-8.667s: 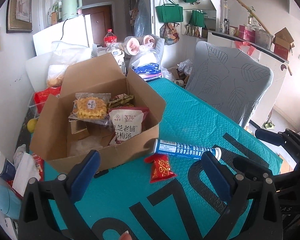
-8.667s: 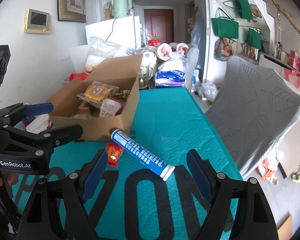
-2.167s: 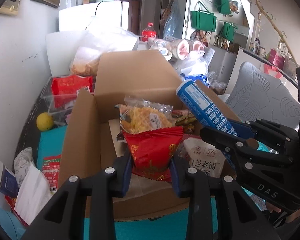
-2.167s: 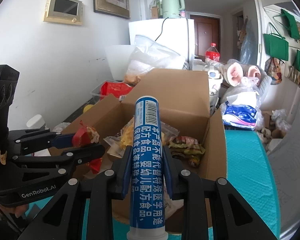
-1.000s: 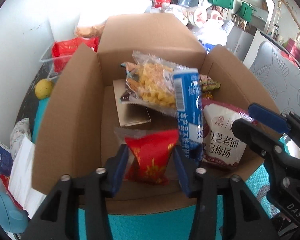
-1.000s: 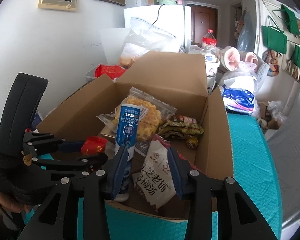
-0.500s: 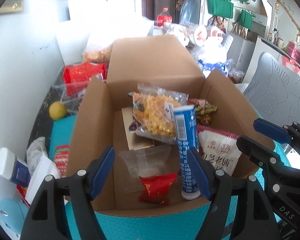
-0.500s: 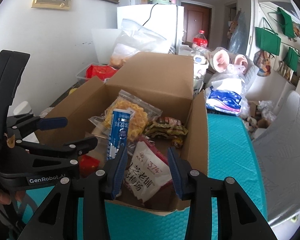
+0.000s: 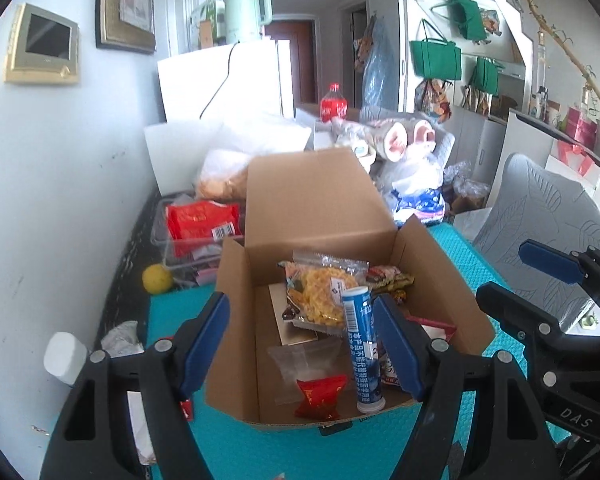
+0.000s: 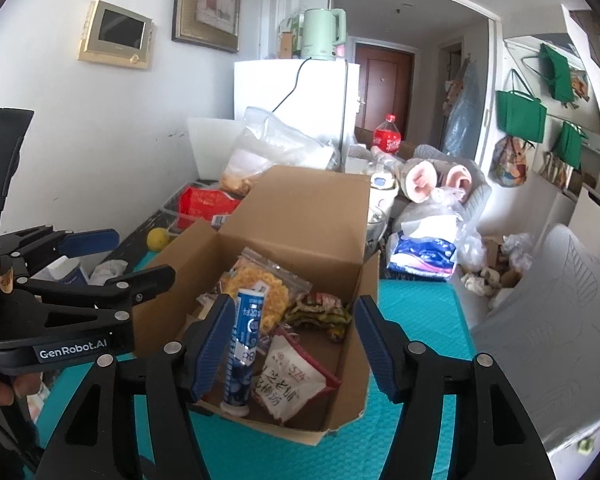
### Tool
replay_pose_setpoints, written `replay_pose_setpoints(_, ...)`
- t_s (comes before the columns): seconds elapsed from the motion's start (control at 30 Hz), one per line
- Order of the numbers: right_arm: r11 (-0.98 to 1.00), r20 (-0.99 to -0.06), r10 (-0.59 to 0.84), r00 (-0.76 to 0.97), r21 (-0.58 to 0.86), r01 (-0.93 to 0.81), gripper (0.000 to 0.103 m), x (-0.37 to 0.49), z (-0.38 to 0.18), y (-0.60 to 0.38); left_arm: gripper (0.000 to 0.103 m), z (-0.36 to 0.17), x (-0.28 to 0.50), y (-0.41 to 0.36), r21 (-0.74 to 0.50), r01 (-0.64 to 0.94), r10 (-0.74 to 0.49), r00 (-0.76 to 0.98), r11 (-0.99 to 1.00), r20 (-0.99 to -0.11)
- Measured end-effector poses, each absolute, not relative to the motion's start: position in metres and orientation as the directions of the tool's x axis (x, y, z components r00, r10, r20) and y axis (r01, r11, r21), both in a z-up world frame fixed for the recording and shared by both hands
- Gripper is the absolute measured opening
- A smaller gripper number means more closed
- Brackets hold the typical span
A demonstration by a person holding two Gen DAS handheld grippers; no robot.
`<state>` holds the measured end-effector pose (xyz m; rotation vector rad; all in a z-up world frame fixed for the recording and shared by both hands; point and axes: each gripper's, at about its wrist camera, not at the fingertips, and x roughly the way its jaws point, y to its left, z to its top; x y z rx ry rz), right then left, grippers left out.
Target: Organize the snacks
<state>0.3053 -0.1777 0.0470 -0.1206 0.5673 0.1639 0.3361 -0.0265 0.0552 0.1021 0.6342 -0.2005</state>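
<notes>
With both items released, I held left gripper open and empty above cardboard box. Right gripper jaws opening, nothing clamped. Blue tube stood propped against waffle packet; red sachet lay flat beside it, at front wall.

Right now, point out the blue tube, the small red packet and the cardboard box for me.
blue tube (image 9: 362, 344), left wrist view, on the middle of its printed side.
small red packet (image 9: 320, 396), left wrist view, on its front face.
cardboard box (image 10: 312, 208), right wrist view, on the raised back flap.
</notes>
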Motion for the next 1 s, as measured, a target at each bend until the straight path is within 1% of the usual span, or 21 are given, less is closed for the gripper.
replay_pose_setpoints(0.1, 0.983, -0.517, 0.107, 0.849, -0.072, -0.168, 0.07, 0.289, 0.06, -0.178, 0.074, 0.069, 0.32, -0.025, 0.053, 0.201, -0.139, 0.82, 0.978, -0.556)
replay_pose_setpoints(0.23, 0.986, -0.472, 0.091, 0.877, -0.082, -0.146, 0.07, 0.264, 0.076, -0.179, 0.076, 0.085, 0.296, -0.023, 0.051, 0.219, -0.161, 0.838, 0.974, -0.521)
replay_pose_setpoints(0.27, 0.986, -0.464, 0.087, 0.882, -0.085, -0.141, 0.07, 0.258, 0.079, -0.178, 0.08, 0.087, 0.292, -0.022, 0.053, 0.22, -0.162, 0.841, 0.974, -0.516)
replay_pose_setpoints(0.3, 0.987, -0.456, 0.083, 0.886, -0.088, -0.138, 0.071, 0.251, 0.081, -0.178, 0.081, 0.091, 0.284, -0.021, 0.052, 0.222, -0.166, 0.848, 0.974, -0.504)
replay_pose_setpoints(0.4, 0.987, -0.429, 0.082, 0.9, -0.092, -0.134, 0.08, 0.23, 0.088, -0.178, 0.081, 0.099, 0.264, -0.019, 0.051, 0.23, -0.178, 0.859, 0.972, -0.48)
replay_pose_setpoints(0.57, 0.991, -0.404, 0.061, 0.913, -0.084, -0.104, 0.08, 0.199, 0.093, -0.18, 0.081, 0.101, 0.238, -0.011, 0.027, 0.235, -0.195, 0.86, 0.972, -0.472)
replay_pose_setpoints(0.63, 0.993, -0.402, 0.06, 0.914, -0.07, -0.096, 0.084, 0.19, 0.094, -0.181, 0.081, 0.099, 0.231, -0.01, 0.04, 0.225, -0.18, 0.862, 0.973, -0.475)
replay_pose_setpoints(0.73, 0.995, -0.397, 0.047, 0.917, -0.063, -0.078, 0.086, 0.173, 0.093, -0.182, 0.081, 0.092, 0.218, -0.007, 0.048, 0.213, -0.165, 0.863, 0.976, -0.477)
replay_pose_setpoints(0.87, 0.996, -0.412, 0.039, 0.91, -0.054, -0.067, 0.086, 0.156, 0.084, -0.182, 0.081, 0.079, 0.205, -0.004, 0.018, 0.233, -0.192, 0.841, 0.972, -0.507)
replay_pose_setpoints(1.0, 0.998, -0.444, 0.035, 0.895, -0.032, -0.055, 0.086, 0.144, 0.069, -0.185, 0.081, 0.07, 0.19, -0.004, 0.027, 0.23, -0.184, 0.839, 0.973, -0.513)
